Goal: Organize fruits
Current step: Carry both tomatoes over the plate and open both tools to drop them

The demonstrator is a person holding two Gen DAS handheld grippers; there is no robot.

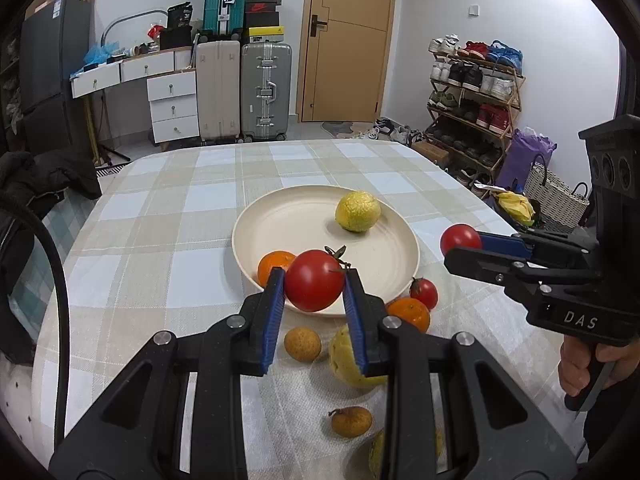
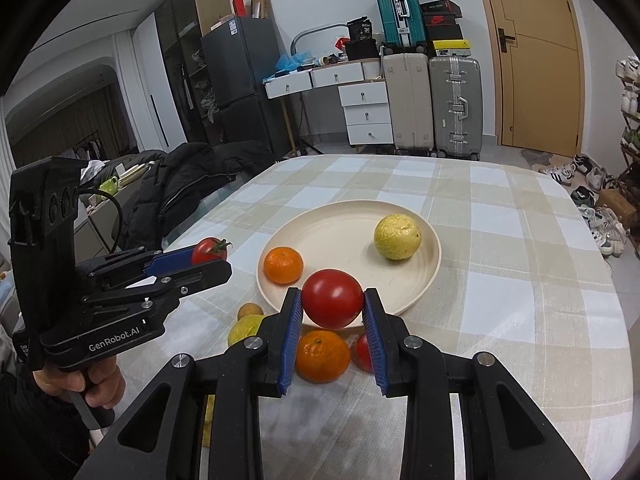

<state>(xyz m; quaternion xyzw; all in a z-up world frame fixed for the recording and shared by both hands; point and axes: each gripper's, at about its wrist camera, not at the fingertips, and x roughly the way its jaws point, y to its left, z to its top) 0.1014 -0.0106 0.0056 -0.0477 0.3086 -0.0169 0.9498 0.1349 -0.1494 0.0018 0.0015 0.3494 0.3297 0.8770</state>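
While hovering over the near rim of the plate, grips a stemmed tomato between the blue pads of the left hand-held gripper, squeezed across its widest part, probably so as not to slip. Clamps a second tomato likewise in the right hand-held gripper, off the plate's right side and apparently raised from the table. Already carries an orange and a yellow-green fruit on the plate, well apart, leaving the middle bare. Leaves a loose orange, a small tomato, a small brown fruit and a yellow fruit on the cloth just before the plate. Judged mid-task: both tomatoes carried, not yet set down. Calls for lowering each onto a bare part of the plate, one at a time to spare a knock between tools, then easing the jaws apart gently, round fruit being likely to roll.
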